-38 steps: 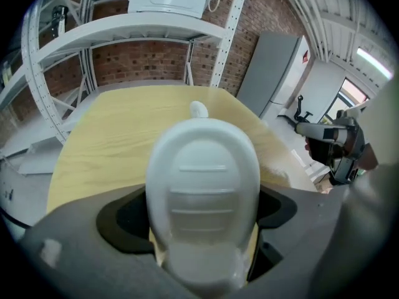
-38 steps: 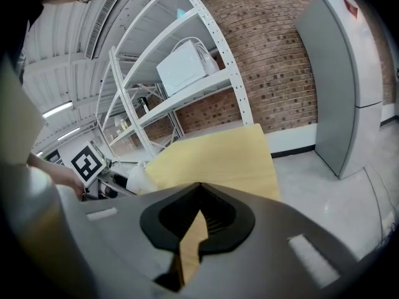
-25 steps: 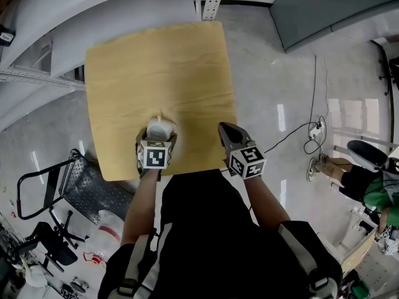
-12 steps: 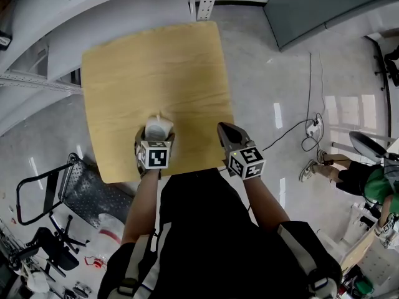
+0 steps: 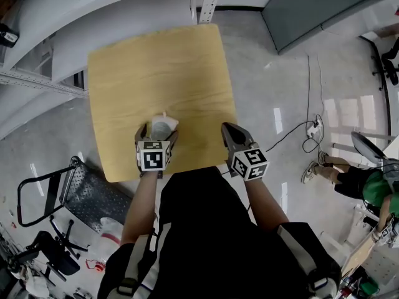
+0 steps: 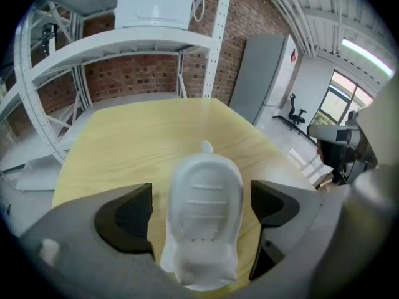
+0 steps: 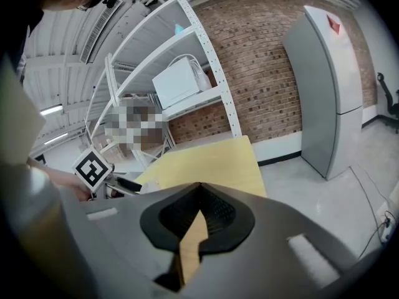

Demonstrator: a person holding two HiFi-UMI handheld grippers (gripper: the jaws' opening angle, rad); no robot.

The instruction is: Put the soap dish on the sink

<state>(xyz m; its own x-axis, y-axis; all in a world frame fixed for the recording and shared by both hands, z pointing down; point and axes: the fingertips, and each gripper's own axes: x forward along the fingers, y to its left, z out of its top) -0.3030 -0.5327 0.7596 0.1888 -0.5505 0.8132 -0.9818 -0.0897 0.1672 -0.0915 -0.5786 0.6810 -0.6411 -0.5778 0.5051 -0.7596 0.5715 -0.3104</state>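
Observation:
A white ribbed soap dish (image 6: 206,217) lies on the yellow wooden table (image 5: 156,67), near its front edge (image 5: 162,128). My left gripper (image 6: 201,207) straddles the dish. Its jaws have just been opening, and a gap shows between each black pad (image 6: 134,210) and the dish's sides. From the head view, the left gripper (image 5: 158,133) sits over the dish. To its right, over the table's front right corner, my right gripper (image 5: 232,133) is shut with nothing in it; its tips meet in the right gripper view (image 7: 199,189).
White metal shelving (image 6: 156,39) with a white appliance (image 6: 153,5) stands beyond the table. A grey cabinet (image 5: 324,11) is at the back right. A black cart (image 5: 43,198) stands on the floor at the left, cables (image 5: 312,129) and a seated person (image 5: 368,185) at the right.
The left gripper's jaws have spread wider around the soap dish, which stays on the table. The right gripper has kept its place.

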